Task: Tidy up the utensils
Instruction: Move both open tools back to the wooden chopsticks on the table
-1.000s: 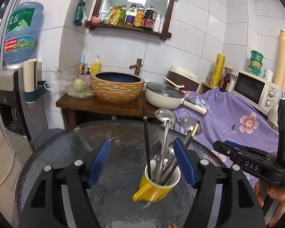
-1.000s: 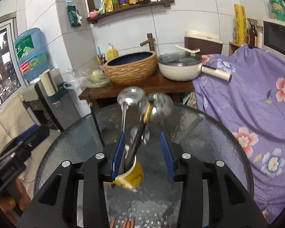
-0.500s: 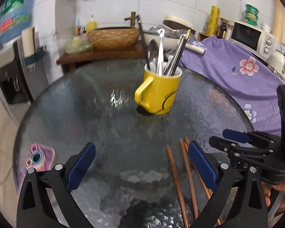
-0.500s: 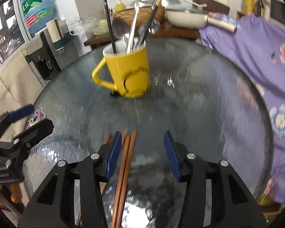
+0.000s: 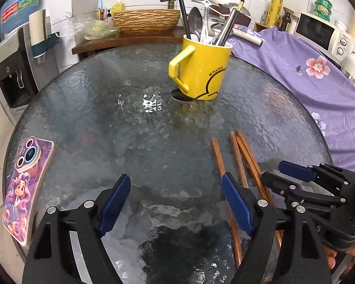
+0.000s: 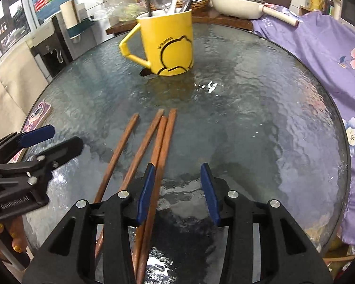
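Four wooden chopsticks [image 6: 139, 146] are seen lying flat on the glass table [image 6: 260, 123], side by side, with their tips pointed toward the yellow mug [image 6: 168, 45], which stands upright farther back and is already filled with spoons [image 5: 195, 23] and a dark chopstick [image 5: 182, 7]. The right gripper [image 6: 177, 190] is held with its jaws apart and empty; its left pad sits above the rightmost chopsticks, and nothing is clamped. The left gripper [image 5: 175, 203] is likewise spread wide with nothing between its pads, above bare glass just beside the leftmost chopstick. The chopsticks are judged to be light, stiff and thin, and likely to roll or slide on the smooth glass, so a hold across the shaft near the middle or the thicker end is judged safest, one or two at a time. The pair on the right lie touching, which may make a single one hard to separate. Their thick ends are hidden under the gripper bodies in both views, so their full length cannot be told. Whether the pads touch the wood cannot be made out. A phone [image 5: 23, 189] in a purple case lies at the table's left edge, well apart from the chopsticks.
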A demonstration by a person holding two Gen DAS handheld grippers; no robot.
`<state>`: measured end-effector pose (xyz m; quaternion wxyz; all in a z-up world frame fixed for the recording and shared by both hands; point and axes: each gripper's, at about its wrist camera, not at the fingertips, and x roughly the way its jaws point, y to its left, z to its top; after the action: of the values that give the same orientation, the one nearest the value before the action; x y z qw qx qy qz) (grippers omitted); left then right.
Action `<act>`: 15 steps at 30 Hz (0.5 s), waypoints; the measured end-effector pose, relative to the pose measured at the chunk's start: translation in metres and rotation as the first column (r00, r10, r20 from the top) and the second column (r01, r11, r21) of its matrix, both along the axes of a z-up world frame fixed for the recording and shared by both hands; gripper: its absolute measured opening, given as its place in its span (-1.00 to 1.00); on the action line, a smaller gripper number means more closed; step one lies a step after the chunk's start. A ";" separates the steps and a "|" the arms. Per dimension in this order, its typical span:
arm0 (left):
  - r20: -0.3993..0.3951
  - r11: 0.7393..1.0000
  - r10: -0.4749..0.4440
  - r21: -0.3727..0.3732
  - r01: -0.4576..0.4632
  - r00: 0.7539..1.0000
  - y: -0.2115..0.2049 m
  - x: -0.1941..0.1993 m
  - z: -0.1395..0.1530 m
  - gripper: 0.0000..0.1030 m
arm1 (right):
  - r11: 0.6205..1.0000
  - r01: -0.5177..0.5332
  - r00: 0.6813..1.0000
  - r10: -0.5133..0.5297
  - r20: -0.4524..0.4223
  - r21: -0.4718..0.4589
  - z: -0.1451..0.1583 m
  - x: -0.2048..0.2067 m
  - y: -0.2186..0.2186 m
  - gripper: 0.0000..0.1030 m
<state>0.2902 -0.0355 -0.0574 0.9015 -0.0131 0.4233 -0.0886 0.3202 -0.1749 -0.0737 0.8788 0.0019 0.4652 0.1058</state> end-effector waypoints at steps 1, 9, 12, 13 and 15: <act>-0.003 1.000 -0.003 0.001 0.003 1.000 -0.002 0.000 -0.001 0.49 | 1.000 0.000 1.000 0.000 0.003 0.000 0.000 0.000 0.001 -0.21; -0.022 1.000 -0.016 0.014 0.017 1.000 -0.010 0.002 -0.008 0.49 | 1.000 0.025 1.000 -0.025 0.000 -0.003 0.000 0.002 -0.006 -0.22; -0.027 0.999 -0.030 0.021 0.031 0.999 -0.015 0.003 -0.009 0.46 | 1.000 0.012 1.000 -0.012 -0.013 -0.002 0.000 0.005 -0.006 -0.22; -0.029 0.999 -0.035 0.025 0.036 0.999 -0.017 0.004 -0.010 0.43 | 1.000 0.010 1.000 -0.010 -0.012 -0.011 0.000 0.005 -0.004 -0.22; -0.034 0.998 -0.048 0.030 0.049 0.998 -0.021 0.006 -0.010 0.36 | 1.000 0.005 1.000 -0.006 -0.014 -0.019 -0.001 0.007 -0.002 -0.22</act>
<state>0.2959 -0.0564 -0.0675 0.8921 0.0095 0.4396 -0.1039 0.3273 -0.1770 -0.0746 0.8757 -0.0042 0.4725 0.0991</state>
